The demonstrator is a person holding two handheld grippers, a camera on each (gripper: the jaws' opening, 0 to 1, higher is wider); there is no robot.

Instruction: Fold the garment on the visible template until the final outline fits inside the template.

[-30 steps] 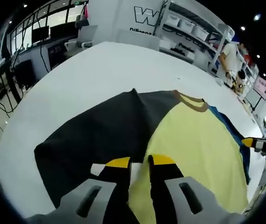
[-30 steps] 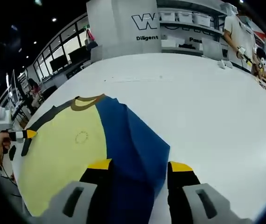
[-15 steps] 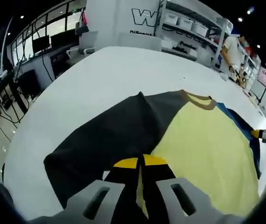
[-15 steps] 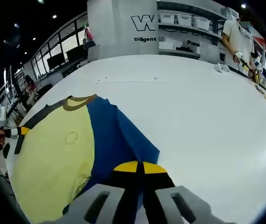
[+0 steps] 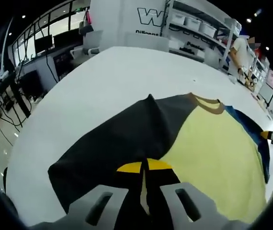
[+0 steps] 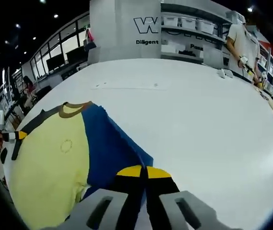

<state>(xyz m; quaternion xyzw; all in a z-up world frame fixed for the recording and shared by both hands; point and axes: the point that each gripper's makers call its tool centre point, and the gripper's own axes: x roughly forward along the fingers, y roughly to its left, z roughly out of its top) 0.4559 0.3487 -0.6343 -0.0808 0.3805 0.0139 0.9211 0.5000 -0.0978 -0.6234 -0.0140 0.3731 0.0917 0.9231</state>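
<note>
A T-shirt lies flat on the white table [image 5: 102, 72]. It has a yellow body [image 5: 213, 148], a brown collar [image 5: 208, 103], a dark grey sleeve [image 5: 112, 139] and a blue sleeve [image 6: 112, 143]. My left gripper [image 5: 145, 166] is shut on the shirt's near edge where the grey meets the yellow. My right gripper [image 6: 143, 170] is shut on the near edge of the blue sleeve. In the right gripper view the yellow body [image 6: 50, 163] and the collar [image 6: 71, 109] lie to the left. Each gripper shows small at the other view's edge: right gripper [image 5: 272, 136], left gripper [image 6: 10, 135].
The white table [image 6: 198, 110] runs wide past the shirt. Beyond it stand a white panel with lettering [image 6: 126, 28], shelves with bins [image 5: 198, 28] and a person [image 6: 244, 43]. Desks with monitors [image 5: 40, 45] line the left side past the table's edge.
Both grippers went from open to shut on the shirt's near edge. In the right gripper view the blue sleeve's outer edge has drawn in towards the yellow body.
</note>
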